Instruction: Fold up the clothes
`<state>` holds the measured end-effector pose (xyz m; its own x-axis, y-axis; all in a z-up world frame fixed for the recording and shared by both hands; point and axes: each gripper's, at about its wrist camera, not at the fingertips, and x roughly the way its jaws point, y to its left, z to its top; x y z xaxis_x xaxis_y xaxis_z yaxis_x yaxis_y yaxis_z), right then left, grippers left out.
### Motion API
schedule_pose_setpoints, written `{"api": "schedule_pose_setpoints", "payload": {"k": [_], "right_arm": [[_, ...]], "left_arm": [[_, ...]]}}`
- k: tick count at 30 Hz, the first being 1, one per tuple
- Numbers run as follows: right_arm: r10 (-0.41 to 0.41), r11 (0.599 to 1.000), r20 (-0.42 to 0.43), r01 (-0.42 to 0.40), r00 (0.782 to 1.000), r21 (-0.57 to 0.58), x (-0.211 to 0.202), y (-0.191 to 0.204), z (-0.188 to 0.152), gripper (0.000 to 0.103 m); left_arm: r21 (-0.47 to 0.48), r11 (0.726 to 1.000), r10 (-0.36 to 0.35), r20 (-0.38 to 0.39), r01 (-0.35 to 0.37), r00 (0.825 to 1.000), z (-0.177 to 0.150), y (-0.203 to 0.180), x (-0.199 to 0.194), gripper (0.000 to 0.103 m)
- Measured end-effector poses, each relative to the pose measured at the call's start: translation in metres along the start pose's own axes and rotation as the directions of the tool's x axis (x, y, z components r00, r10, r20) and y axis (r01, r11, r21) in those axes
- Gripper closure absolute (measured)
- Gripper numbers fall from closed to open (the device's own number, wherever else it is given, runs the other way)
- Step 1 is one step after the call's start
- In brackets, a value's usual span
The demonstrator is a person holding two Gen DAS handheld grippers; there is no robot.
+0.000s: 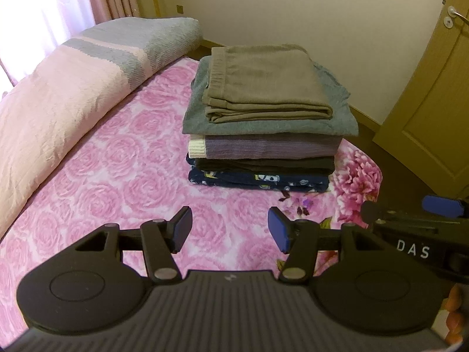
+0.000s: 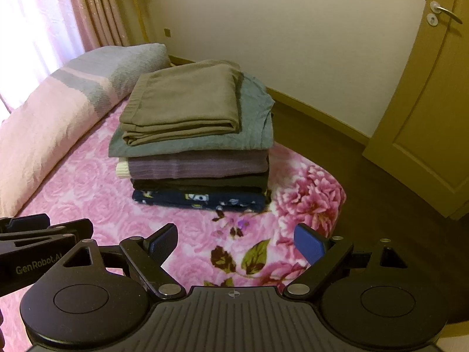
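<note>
A stack of folded clothes [image 1: 263,135] stands on the bed with its pink rose blanket [image 1: 117,176]. A folded tan garment [image 1: 263,88] lies on top, over a grey-blue one, a purple one, a black one and a navy patterned one at the bottom. The stack also shows in the right wrist view [image 2: 193,146]. My left gripper [image 1: 230,231] is open and empty, held back from the stack. My right gripper [image 2: 236,243] is open and empty, also short of the stack. The right gripper shows at the right edge of the left wrist view [image 1: 410,214].
A rolled pink and grey quilt [image 1: 73,94] lies along the left side of the bed. The bed's right edge [image 1: 372,182] drops to a dark floor. A tan door [image 2: 425,117] stands at the right, with a cream wall behind.
</note>
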<state>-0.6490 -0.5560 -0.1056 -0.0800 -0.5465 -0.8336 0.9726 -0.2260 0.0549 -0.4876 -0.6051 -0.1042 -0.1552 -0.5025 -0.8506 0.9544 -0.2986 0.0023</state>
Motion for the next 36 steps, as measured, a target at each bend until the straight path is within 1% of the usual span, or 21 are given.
{"api": "schedule_pose_setpoints", "payload": {"k": [17,36], "right_arm": [[-0.010,1.000,-0.047,0.010,0.999,0.001,0.025,-0.003,0.010,0.014],[0.008,1.000,-0.085,-0.009,0.996,-0.014,0.048,-0.017,0.019,0.014]], "left_arm": [[0.017,1.000,0.002,-0.043,-0.001,0.999,0.014,-0.007,0.028,0.050],[0.010,1.000,0.024,-0.080,-0.024,0.996,0.021,-0.022,0.054,0.050]]}}
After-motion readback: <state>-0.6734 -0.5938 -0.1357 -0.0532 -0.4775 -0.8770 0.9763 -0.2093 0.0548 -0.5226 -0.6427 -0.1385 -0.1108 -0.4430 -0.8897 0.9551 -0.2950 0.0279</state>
